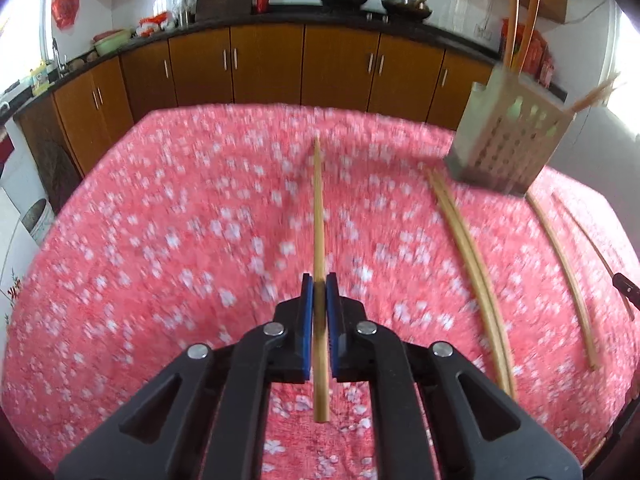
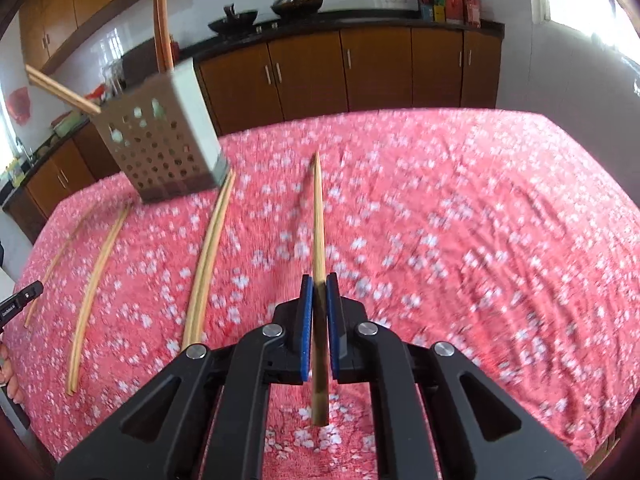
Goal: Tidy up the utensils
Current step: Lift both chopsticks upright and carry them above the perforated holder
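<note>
My left gripper [image 1: 319, 285] is shut on a wooden chopstick [image 1: 318, 216] that points forward above the table. My right gripper [image 2: 319, 285] is shut on another wooden chopstick [image 2: 318, 220], also pointing forward. A perforated beige utensil holder [image 1: 508, 144] stands at the right in the left wrist view and at the left in the right wrist view [image 2: 160, 144], with several chopsticks standing in it. Loose chopsticks lie on the cloth: a pair [image 1: 472, 264] and a single one [image 1: 564, 276]; in the right wrist view a pair [image 2: 208, 260] and others [image 2: 96, 284] lie left of the gripper.
The table is covered by a pink floral cloth [image 1: 180, 240]. Brown kitchen cabinets [image 1: 264, 64] with a dark counter and woks [image 1: 406, 6] stand behind it. The other gripper's black tip shows at the right edge [image 1: 624, 284] and at the left edge in the right wrist view [image 2: 20, 300].
</note>
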`<state>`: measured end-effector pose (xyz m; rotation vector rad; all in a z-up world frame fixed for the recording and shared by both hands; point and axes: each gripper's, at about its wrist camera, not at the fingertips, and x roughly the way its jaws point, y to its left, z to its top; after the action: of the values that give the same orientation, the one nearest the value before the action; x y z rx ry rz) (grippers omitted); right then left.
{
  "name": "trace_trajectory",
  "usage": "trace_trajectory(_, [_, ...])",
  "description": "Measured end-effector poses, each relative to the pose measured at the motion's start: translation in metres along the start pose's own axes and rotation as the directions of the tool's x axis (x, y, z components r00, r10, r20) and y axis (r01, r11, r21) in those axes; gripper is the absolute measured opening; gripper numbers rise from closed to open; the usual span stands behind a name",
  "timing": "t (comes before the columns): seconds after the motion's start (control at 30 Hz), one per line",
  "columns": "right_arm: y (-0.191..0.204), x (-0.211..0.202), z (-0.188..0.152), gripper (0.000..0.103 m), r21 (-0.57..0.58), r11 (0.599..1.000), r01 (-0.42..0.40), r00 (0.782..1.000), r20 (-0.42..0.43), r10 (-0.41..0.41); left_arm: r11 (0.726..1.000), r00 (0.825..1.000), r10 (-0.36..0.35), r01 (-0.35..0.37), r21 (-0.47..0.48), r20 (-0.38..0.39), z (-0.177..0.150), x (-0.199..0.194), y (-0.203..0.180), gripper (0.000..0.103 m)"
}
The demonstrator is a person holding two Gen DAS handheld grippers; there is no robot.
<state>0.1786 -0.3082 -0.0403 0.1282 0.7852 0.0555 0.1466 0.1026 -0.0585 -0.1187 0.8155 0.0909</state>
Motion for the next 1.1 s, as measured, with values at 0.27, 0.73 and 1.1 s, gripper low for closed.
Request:
trace_trajectory(0.27, [-0.002, -0.042, 0.042, 0.008, 0.027, 1.000, -0.015, 0.983, 0.184, 0.010, 0.999, 0.978, -0.025, 0.034, -0.040, 0.206, 0.053, -0.059, 0.002, 0.008])
trace_trajectory(0.73, [0.003, -0.071, 0.070, 0.008, 0.006, 0.998, -0.059, 0.960, 0.275, 0.055, 0.996, 0.946, -0.076, 0.085, -0.014, 0.314, 0.106, -0.100, -0.005, 0.007])
trace_trajectory(1.1, [0.048, -0.121, 0.114, 0.008, -0.065, 0.963, -0.262, 0.877, 0.400, 0.266, 0.963, 0.872, -0.269, 0.254, 0.092, 0.409, 0.131, -0.151, -0.067, 0.007])
